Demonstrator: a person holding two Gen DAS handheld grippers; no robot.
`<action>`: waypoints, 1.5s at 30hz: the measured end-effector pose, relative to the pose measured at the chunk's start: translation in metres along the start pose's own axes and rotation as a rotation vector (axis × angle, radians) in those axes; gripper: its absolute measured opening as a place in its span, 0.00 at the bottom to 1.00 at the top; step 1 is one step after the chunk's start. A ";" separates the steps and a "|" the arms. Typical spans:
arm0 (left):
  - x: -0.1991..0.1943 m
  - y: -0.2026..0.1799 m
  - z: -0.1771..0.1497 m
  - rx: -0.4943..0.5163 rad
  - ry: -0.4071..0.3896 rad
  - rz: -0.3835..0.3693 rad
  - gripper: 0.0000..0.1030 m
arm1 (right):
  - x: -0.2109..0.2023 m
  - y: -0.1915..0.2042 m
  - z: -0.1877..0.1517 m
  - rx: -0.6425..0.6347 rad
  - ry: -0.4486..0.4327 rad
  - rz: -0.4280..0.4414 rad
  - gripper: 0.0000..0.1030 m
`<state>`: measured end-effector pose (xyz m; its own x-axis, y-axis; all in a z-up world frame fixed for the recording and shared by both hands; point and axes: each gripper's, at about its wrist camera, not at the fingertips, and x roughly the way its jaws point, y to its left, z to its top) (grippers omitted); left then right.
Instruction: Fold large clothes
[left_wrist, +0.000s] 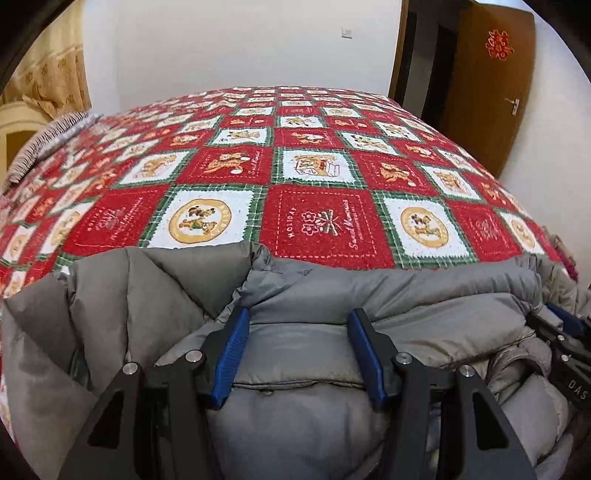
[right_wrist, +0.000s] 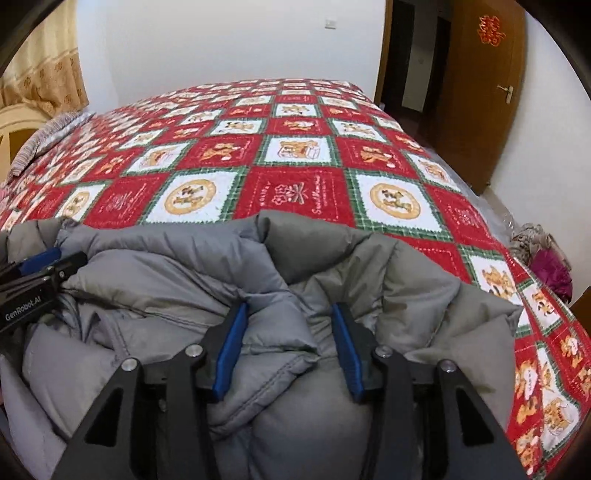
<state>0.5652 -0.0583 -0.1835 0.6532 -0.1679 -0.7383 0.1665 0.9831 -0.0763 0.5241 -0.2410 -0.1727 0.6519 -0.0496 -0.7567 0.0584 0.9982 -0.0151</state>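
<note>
A grey puffy down jacket (left_wrist: 314, 291) lies bunched at the near edge of the bed; it also shows in the right wrist view (right_wrist: 177, 266). My left gripper (left_wrist: 299, 325) has its blue-padded jaws closed on a thick fold of the jacket. My right gripper (right_wrist: 290, 317) is likewise closed on a padded fold. The right gripper shows at the right edge of the left wrist view (left_wrist: 565, 328), and the left gripper at the left edge of the right wrist view (right_wrist: 44, 266). Both sit side by side over the jacket.
A red, white and green Christmas patchwork bedspread (left_wrist: 321, 177) covers the bed. A striped pillow (left_wrist: 48, 144) lies far left. A brown wooden door (left_wrist: 491, 81) stands at right, with a white wall behind. A clothes pile (right_wrist: 543, 258) lies beside the bed.
</note>
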 end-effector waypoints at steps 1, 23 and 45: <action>0.001 0.002 0.001 -0.007 0.001 -0.007 0.55 | 0.001 -0.001 0.001 0.006 -0.003 0.002 0.48; -0.322 0.124 -0.137 -0.086 -0.106 -0.315 0.67 | -0.341 -0.077 -0.132 0.142 -0.397 0.212 0.66; -0.539 0.161 -0.255 0.131 -0.270 -0.182 0.73 | -0.559 -0.095 -0.261 0.132 -0.566 0.198 0.67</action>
<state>0.0516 0.2094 0.0310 0.7727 -0.3703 -0.5156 0.3802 0.9204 -0.0911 -0.0432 -0.2990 0.0806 0.9583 0.0896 -0.2713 -0.0353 0.9794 0.1987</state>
